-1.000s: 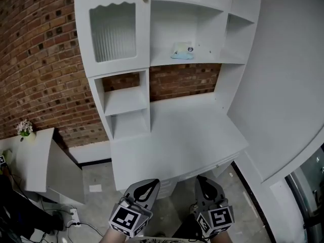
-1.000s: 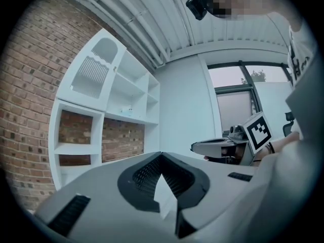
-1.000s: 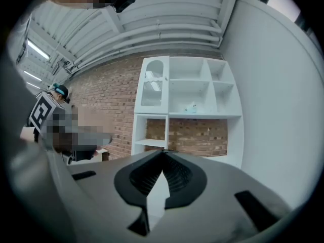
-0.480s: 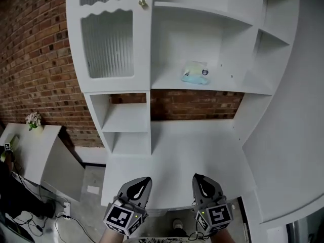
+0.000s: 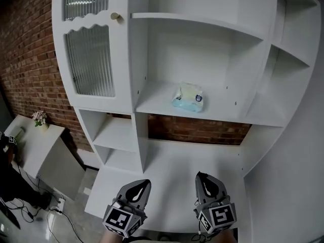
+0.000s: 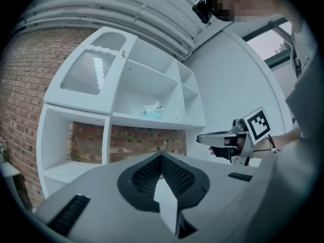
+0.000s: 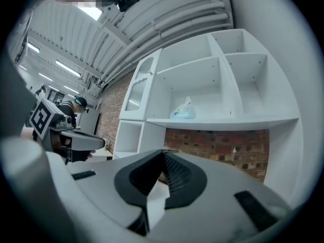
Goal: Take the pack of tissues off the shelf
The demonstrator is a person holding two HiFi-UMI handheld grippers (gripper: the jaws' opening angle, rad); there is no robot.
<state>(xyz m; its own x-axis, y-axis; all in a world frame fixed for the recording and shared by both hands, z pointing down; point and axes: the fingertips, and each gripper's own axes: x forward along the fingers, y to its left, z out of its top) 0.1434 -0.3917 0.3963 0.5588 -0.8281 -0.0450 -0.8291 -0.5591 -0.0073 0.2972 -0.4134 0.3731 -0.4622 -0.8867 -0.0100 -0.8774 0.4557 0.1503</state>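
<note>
Both are shut and empty here, the left gripper (image 5: 142,186) and right gripper (image 5: 203,180) side by side, low over the worktop's (image 5: 192,161) front edge, noses aimed at the unit, lined up for a reach, I'd say. Well above, the pack of tissues (image 5: 188,97) sits on the shelf (image 5: 152,101), midway along, near its front edge: soft, crinkled, pale blue, cream top, one dark round mark.

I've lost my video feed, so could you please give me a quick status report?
Left gripper and right gripper shut, empty, short of the shelf. Pack of tissues lying on shelf, untouched. Nothing in front of it.
</note>
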